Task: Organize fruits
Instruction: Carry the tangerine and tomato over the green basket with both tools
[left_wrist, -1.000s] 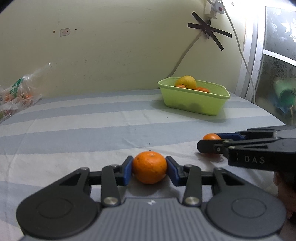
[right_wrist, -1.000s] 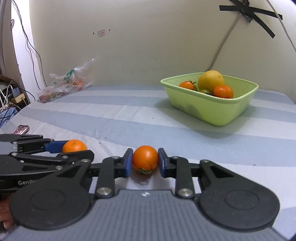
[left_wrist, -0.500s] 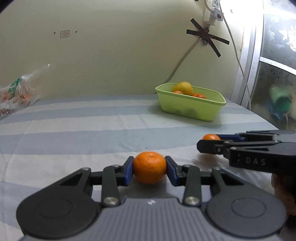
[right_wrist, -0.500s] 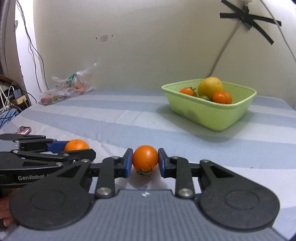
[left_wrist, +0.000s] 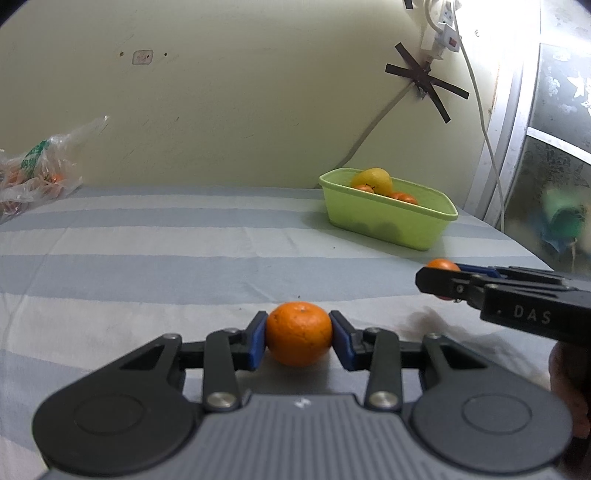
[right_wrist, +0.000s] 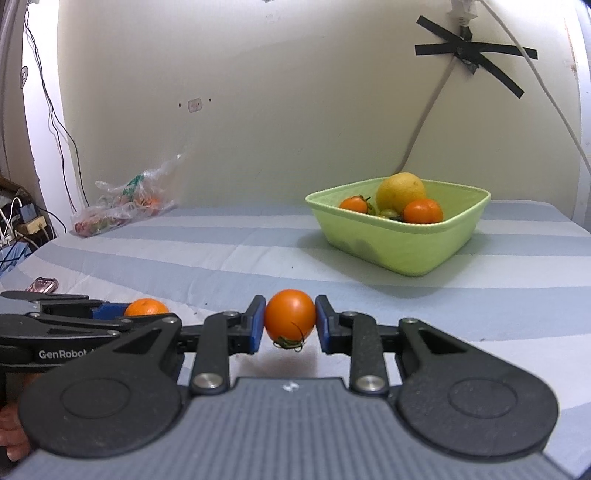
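**Fruits gripped in both tools, tub waiting across the bed**

Fruits are split between the two grippers and the green tub. The left gripper (left_wrist: 298, 339) is clamped on a mandarin (left_wrist: 299, 332), its blue pads pressing the fruit from both sides just above the striped sheet (left_wrist: 147, 258). In the left wrist view the right gripper (left_wrist: 439, 282) enters from 3 o'clock, with only the top of its orange fruit showing past the black finger.

The right gripper (right_wrist: 290, 325) is clenched on a small tomato (right_wrist: 290, 319), stem and green calyx hanging downward, the fruit lifted clear of the sheet with its shadow beneath. In that view the left gripper (right_wrist: 146, 308) lies at 9 o'clock, the mandarin (right_wrist: 146, 307) peeking above its finger.

The green tub (right_wrist: 399, 251) sits on the sheet at about 1 o'clock from both tools, well apart from them. It holds a large yellow citrus (right_wrist: 400, 192), two orange tomatoes (right_wrist: 423, 211) and something small and greenish between them.

A clear plastic bag (right_wrist: 122, 210) with more produce lies against the wall at 10 o'clock. Black tape (right_wrist: 472, 55) crosses over a cable on the wall above the tub.
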